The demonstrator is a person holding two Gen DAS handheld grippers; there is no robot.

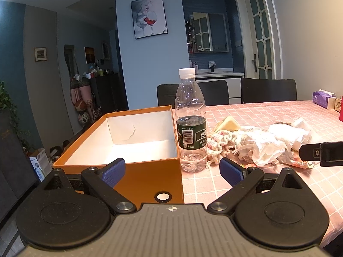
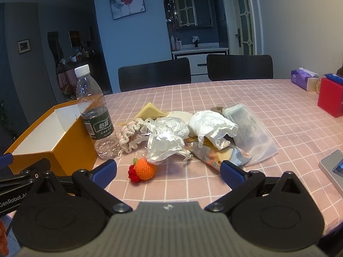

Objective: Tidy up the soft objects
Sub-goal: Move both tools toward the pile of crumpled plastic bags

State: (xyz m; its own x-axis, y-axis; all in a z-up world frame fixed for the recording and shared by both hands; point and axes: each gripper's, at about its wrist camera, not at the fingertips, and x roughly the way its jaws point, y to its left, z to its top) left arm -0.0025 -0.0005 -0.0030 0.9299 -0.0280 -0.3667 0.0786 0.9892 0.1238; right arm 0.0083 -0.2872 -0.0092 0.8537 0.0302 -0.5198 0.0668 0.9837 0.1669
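An open orange box [image 1: 148, 172] with a white inside stands at the table's left edge; it also shows in the right wrist view [image 2: 70, 147]. A clear water bottle [image 1: 190, 124] [image 2: 96, 115] stands beside it. A heap of soft things lies to the right: a knitted pink-white piece [image 2: 130, 135], crumpled clear plastic [image 2: 167, 141], a white cloth [image 2: 212, 126], a snack wrapper [image 2: 218, 154] and a clear pouch [image 2: 250, 132]. A crocheted orange fruit [image 2: 143, 169] lies in front. My left gripper [image 1: 172, 171] is open before the box and bottle. My right gripper [image 2: 168, 174] is open, just short of the fruit.
The table has a pink checked cloth [image 2: 278, 111]. A purple tissue pack [image 2: 302, 79] and a red box [image 2: 330, 98] stand at the far right. A grey device [image 2: 334, 169] lies at the right edge. Two black chairs [image 2: 240, 67] stand behind the table.
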